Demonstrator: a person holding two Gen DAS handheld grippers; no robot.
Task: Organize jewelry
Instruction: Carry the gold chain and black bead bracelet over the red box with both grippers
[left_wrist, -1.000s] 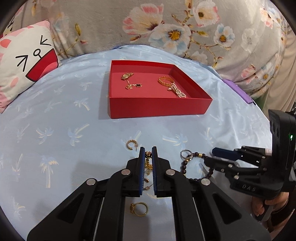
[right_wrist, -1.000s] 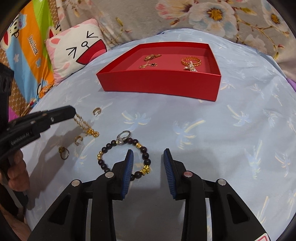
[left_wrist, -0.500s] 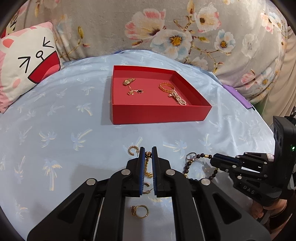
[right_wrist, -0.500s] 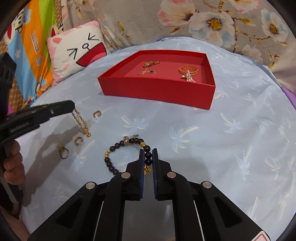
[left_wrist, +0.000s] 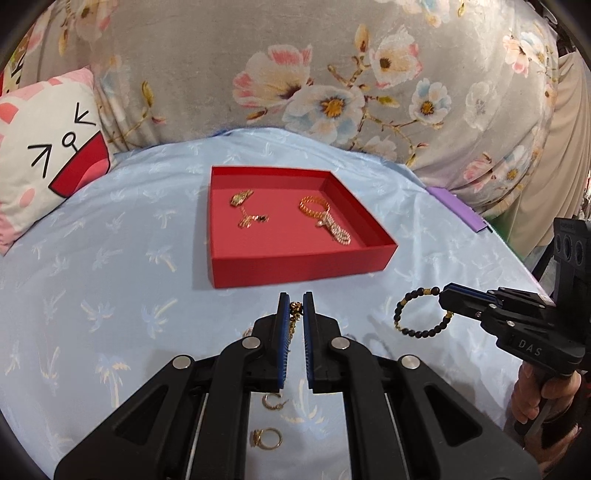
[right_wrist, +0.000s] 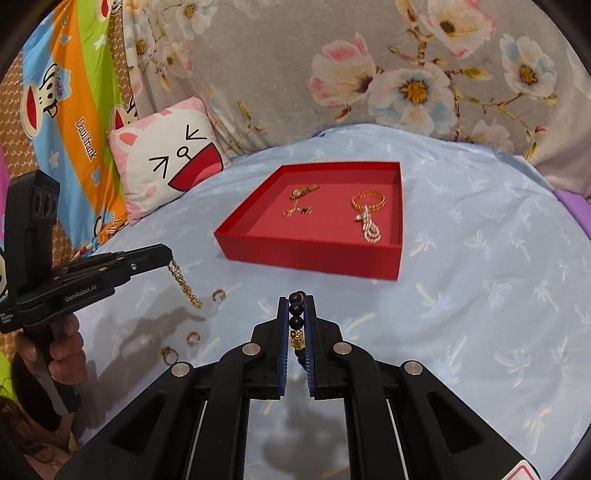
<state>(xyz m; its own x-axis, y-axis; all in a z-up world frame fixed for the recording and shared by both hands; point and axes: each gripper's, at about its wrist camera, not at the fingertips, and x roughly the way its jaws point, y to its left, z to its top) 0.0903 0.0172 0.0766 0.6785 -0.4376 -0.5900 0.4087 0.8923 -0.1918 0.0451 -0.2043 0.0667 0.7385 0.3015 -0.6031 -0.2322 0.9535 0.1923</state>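
My left gripper (left_wrist: 295, 301) is shut on a gold chain (left_wrist: 294, 314) that dangles above the blue sheet; the chain (right_wrist: 184, 286) also hangs from that gripper (right_wrist: 168, 254) in the right wrist view. A dark bead bracelet (right_wrist: 296, 317) with gold charms sits pinched in my right gripper (right_wrist: 296, 301), lifted off the sheet; the bracelet (left_wrist: 417, 314) hangs as a loop at the right gripper (left_wrist: 445, 291). The red tray (left_wrist: 295, 266) lies ahead and holds a gold bangle (left_wrist: 314, 206), a pale chain and small gold pieces. Gold rings (left_wrist: 266, 438) and hoops (left_wrist: 272, 400) lie on the sheet.
A cartoon-face pillow (left_wrist: 44, 155) lies at the far left and a floral cloth (left_wrist: 332, 74) rises behind the bed. A purple strip (left_wrist: 458, 212) shows at the right edge. A hand (right_wrist: 62, 350) holds the left gripper's handle; a striped cartoon blanket (right_wrist: 66, 110) lies beyond.
The right gripper has shut on the bead bracelet and lifted it off the sheet. The left gripper has risen too, pulling the gold chain up so it hangs free.
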